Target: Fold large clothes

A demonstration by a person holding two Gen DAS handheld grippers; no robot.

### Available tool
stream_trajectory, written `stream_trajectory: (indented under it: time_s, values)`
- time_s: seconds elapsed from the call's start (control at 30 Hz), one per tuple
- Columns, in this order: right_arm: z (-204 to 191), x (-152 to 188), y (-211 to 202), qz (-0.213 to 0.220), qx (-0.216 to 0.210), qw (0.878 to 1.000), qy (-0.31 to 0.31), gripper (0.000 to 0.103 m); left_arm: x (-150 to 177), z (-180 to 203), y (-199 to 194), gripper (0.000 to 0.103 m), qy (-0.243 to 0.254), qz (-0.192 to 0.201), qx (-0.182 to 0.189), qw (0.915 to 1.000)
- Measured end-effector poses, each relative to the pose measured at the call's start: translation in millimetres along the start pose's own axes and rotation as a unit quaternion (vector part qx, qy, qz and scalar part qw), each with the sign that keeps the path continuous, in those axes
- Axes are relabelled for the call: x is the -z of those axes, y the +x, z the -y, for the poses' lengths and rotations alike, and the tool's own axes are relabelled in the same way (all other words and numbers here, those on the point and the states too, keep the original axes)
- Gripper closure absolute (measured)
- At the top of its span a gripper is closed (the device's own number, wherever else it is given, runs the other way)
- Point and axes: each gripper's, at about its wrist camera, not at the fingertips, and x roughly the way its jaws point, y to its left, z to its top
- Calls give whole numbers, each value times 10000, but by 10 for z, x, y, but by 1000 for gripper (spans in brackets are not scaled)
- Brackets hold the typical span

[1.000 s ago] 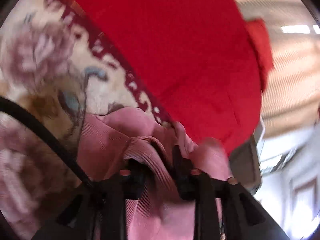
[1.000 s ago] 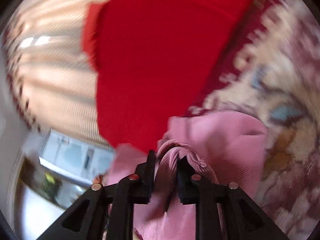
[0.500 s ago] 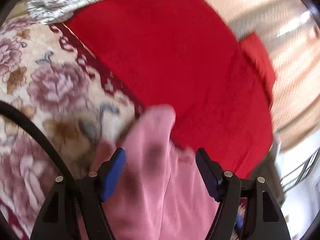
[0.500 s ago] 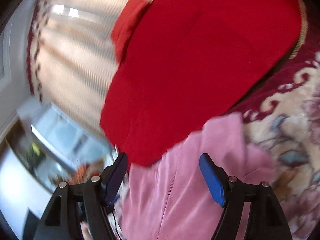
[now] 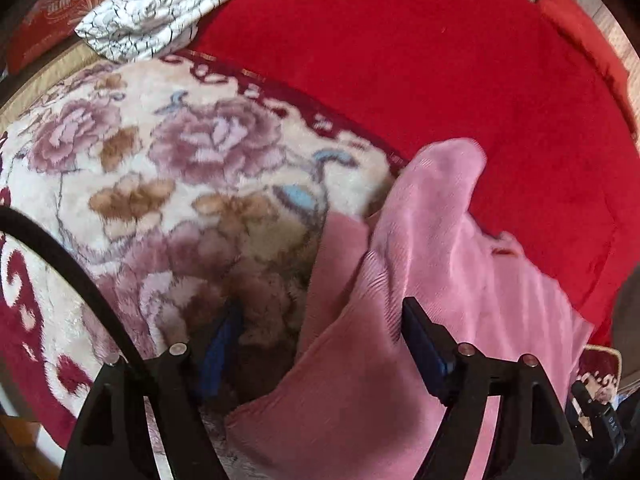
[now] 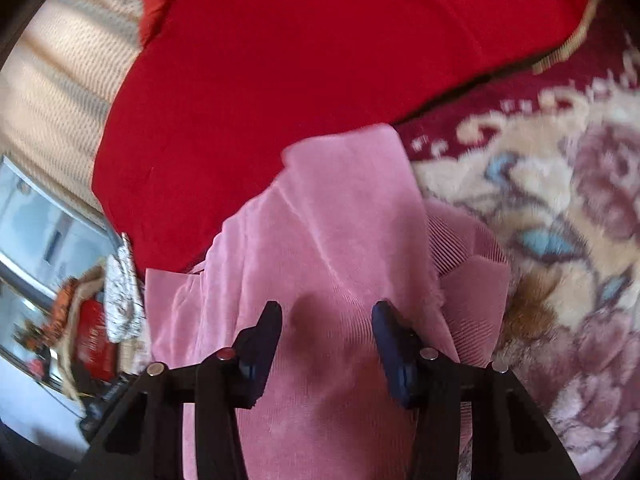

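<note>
Corduroy, pink and ribbed: garment point(image 5: 436, 280) lying rumpled across the seam between floral blanket point(image 5: 168, 168) and red cover point(image 5: 420, 60), partly on each, one folded end reaching onto the red. Left gripper point(image 5: 320, 332) hovering just above the cloth, jaws spreading wider, blue pads point(image 5: 420, 344) pressing on nothing; pink fabric showing beneath the gap on the right side, floral pile beneath the left finger. Right gripper point(image 6: 326, 332) hanging over the same garment point(image 6: 320, 240), jaws drawing together, cloth lying below and between the fingers point(image 6: 392, 344) but not pinched, a soft shadow falling on the ribbing there. Lying at the far edge in the left view, beyond the blanket, a white crackle-patterned bundle point(image 5: 160, 12) and beside it a red box point(image 5: 52, 20) with gold lettering, contents impossible to tell. Blurring past the bed's edge in the right view, a cluttered corner with something red and something orange, too smeared for naming.
</note>
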Motion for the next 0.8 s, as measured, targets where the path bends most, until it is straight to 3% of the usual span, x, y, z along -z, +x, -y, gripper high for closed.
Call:
stream_trajectory:
  time_s: [0.07,0.23,0.33,0.5,0.67,0.8]
  values:
    - [-124,30,-42,114,78,9996,-240,51,-90,36,-35,23,-30,228,215,9995]
    - [-361,-254,66,283,288,9985,-368,51,-378,181,67,23,35,467,195,9987]
    - [-427,-479,211,201,401,9985,-316,51,-544,262,287,23,74,258,54,9996]
    - [-109,-627,626,-271,622,9977,95,51,-602,295,752,23,131,-354,-416,9984]
    - [-60,-649,592,-174,555,9983,90,51,-585,353,753,20,325,-265,-662,9969]
    - [-94,-595,420,-51,412,9991,-17,50,-520,357,562,20,274,-188,-601,9976]
